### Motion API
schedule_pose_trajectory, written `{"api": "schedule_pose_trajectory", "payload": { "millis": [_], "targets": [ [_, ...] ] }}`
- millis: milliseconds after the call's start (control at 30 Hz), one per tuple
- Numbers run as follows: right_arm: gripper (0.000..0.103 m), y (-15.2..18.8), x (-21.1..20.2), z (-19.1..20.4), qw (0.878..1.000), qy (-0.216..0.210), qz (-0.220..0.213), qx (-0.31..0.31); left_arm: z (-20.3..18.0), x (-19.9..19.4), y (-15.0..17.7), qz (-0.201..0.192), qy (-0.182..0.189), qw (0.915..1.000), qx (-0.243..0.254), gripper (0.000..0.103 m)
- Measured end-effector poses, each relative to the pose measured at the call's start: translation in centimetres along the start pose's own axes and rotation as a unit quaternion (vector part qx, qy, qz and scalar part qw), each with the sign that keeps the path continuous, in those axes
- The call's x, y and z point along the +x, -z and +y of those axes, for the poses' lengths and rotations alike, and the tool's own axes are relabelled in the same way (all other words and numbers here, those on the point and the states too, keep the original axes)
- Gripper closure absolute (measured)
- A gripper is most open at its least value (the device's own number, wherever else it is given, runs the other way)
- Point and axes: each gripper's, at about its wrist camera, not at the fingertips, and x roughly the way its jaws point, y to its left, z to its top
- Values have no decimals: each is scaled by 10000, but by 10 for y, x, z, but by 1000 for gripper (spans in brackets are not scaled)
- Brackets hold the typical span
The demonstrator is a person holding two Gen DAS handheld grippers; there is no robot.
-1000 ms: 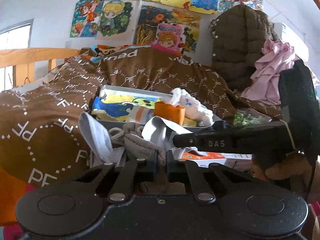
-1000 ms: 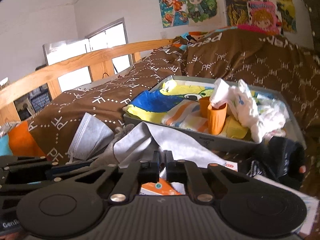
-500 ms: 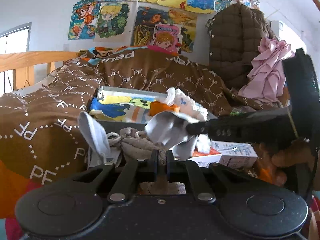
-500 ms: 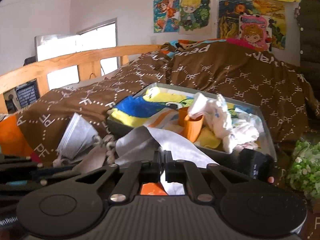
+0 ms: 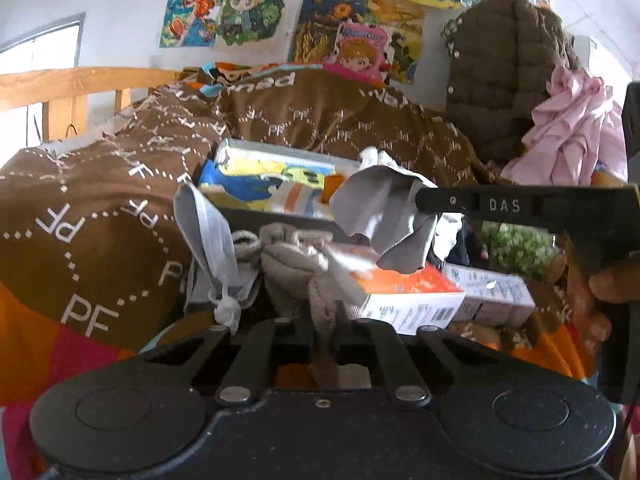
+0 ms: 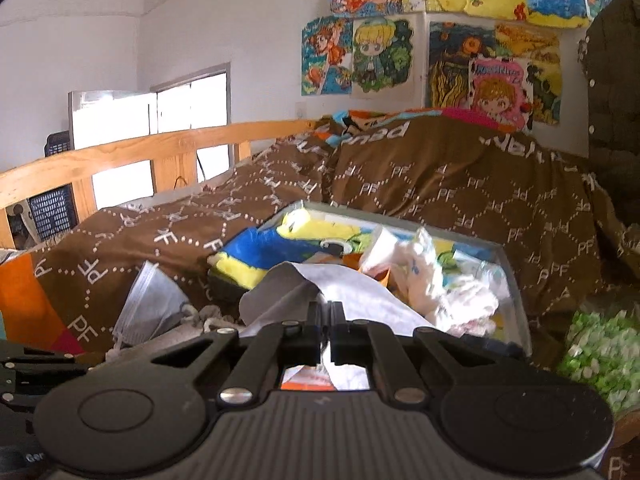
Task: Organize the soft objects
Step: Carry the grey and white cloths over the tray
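1. Left wrist view: the left gripper (image 5: 322, 326), at lower centre, is closing its jaws on a beige knitted glove (image 5: 298, 264). A grey face mask (image 5: 206, 236) is lying left of it on the brown blanket (image 5: 80, 208). At centre right, the right gripper (image 5: 420, 202) is holding a grey cloth (image 5: 380, 212) above an orange-and-white box (image 5: 404, 294).
2. Right wrist view: the right gripper (image 6: 325, 338), its jaws nearly together, is pinching the grey cloth (image 6: 320, 288) at centre frame. Behind it, a grey storage box (image 6: 516, 284) is holding colourful fabrics.
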Motion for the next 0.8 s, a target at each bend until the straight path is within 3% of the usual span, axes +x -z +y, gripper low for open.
{"api": "schedule_pose_trajectory", "payload": {
  "millis": [300, 500, 800],
  "targets": [
    [99, -18, -23, -28, 9979, 242, -572, 197, -18, -18, -29, -531, 15, 9985, 89, 99],
    [99, -35, -26, -59, 9942, 318, -913, 465, -37, -21, -68, -936, 66, 9953, 243, 99],
    [99, -53, 7, -111, 9878, 147, -1132, 1060, -49, 16, -130, -1275, 133, 9912, 329, 99]
  ]
}}
